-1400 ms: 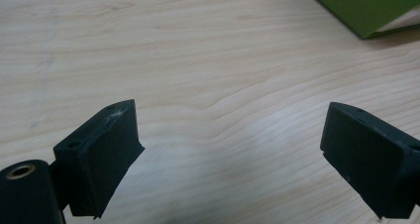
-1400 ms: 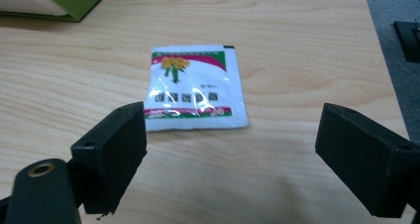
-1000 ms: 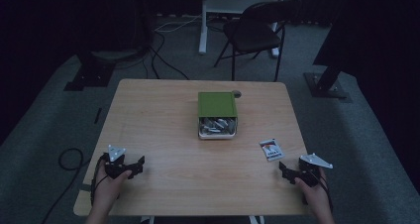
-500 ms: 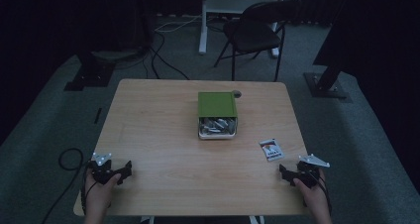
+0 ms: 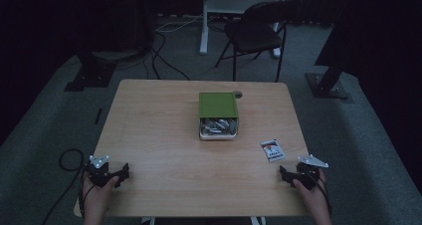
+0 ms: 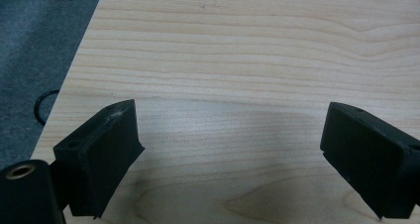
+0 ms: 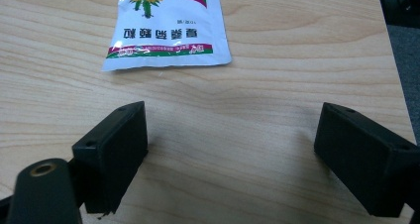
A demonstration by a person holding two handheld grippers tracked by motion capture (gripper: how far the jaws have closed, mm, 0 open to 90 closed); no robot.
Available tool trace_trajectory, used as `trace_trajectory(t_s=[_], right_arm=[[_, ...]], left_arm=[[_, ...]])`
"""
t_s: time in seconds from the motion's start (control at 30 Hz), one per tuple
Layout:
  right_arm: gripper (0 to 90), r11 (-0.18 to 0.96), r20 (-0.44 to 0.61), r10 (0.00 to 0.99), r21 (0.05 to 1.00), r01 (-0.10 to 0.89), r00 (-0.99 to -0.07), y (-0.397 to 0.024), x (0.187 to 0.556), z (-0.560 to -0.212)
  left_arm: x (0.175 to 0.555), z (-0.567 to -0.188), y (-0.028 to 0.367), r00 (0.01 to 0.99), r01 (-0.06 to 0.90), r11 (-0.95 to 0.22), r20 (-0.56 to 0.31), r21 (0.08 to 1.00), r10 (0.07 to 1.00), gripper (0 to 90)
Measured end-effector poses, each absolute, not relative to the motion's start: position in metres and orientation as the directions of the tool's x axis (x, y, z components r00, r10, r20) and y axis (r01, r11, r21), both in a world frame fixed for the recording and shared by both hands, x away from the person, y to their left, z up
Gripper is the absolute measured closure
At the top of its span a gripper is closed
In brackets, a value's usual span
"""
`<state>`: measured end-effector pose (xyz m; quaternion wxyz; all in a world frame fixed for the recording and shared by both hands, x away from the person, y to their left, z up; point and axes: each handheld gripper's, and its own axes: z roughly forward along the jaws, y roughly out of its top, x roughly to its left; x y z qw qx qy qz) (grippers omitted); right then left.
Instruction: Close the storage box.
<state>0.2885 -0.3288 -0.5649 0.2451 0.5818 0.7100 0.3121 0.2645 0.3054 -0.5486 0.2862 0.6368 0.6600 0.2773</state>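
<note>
- Left gripper (image 5: pixel 121 173), jaws apart, empty, at the table's (image 5: pixel 159 135) near-left corner.
- Right gripper (image 5: pixel 283 174), jaws apart, empty, at the near-right corner, a packet (image 5: pixel 272 150) just beyond.
- Green box (image 5: pixel 218 115) mid-table.

**Dim room from above, bright wood up close**

The high view is dark and underexposed: the far side of the room falls into near black, and only the pale rectangular wooden table (image 5: pixel 164 135) catches light. Detail there is soft and grainy; the contents of the green lidded metal box (image 5: pixel 218 113) at the middle blur into grey.

The two gripper views are far brighter and evenly lit, with clear wood grain. Soft, diffuse shadows lie on the wood just ahead of the black jaws. The near jaws are slightly out of focus. Print on the white glossy sachet (image 7: pixel 166 28) is readable, without harsh glare.
</note>
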Motion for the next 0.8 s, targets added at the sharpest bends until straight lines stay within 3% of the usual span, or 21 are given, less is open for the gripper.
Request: trace_trajectory(t_s=[0.8], right_arm=[[12.8,0.128,0.015,0.979,0.728,0.673,-0.203,-0.3288,0.2884,-0.5649]], left_arm=[[0.2683,-0.5583,0.3005,0.007,0.709,-0.012,0.010,0.706,1.000,8.9]])
